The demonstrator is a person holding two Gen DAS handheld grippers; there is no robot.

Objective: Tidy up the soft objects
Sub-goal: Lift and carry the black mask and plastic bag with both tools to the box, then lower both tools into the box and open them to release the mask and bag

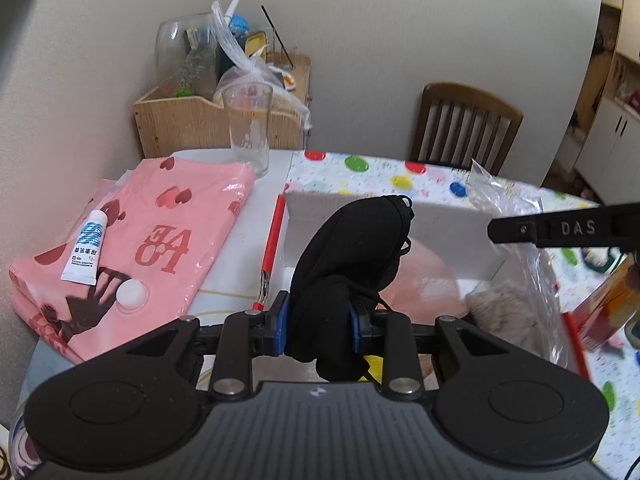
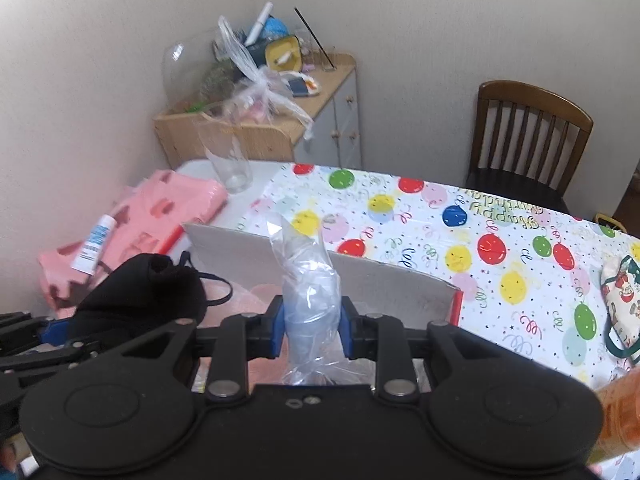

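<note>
My left gripper (image 1: pixel 319 322) is shut on a bunched black cloth (image 1: pixel 348 248) with thin cords and holds it over an open white box (image 1: pixel 384 216). Inside the box lie a pink soft thing (image 1: pixel 424 280) and a grey fuzzy thing (image 1: pixel 500 312). My right gripper (image 2: pixel 312 328) is shut on a clear plastic bag (image 2: pixel 308 276) over the same box (image 2: pixel 384 284). The black cloth (image 2: pixel 140 296) shows at the left of the right wrist view. The clear bag (image 1: pixel 516 216) and the right gripper's black arm stand at the right of the left wrist view.
A folded pink plastic bag (image 1: pixel 148 236) with a white tube (image 1: pixel 84 254) lies left. A tall glass (image 1: pixel 248 128) stands behind it. A wooden cabinet (image 1: pixel 192 120) with clutter, a wooden chair (image 2: pixel 528 136), a balloon tablecloth (image 2: pixel 480 240) and a printed pouch (image 2: pixel 624 300) are around.
</note>
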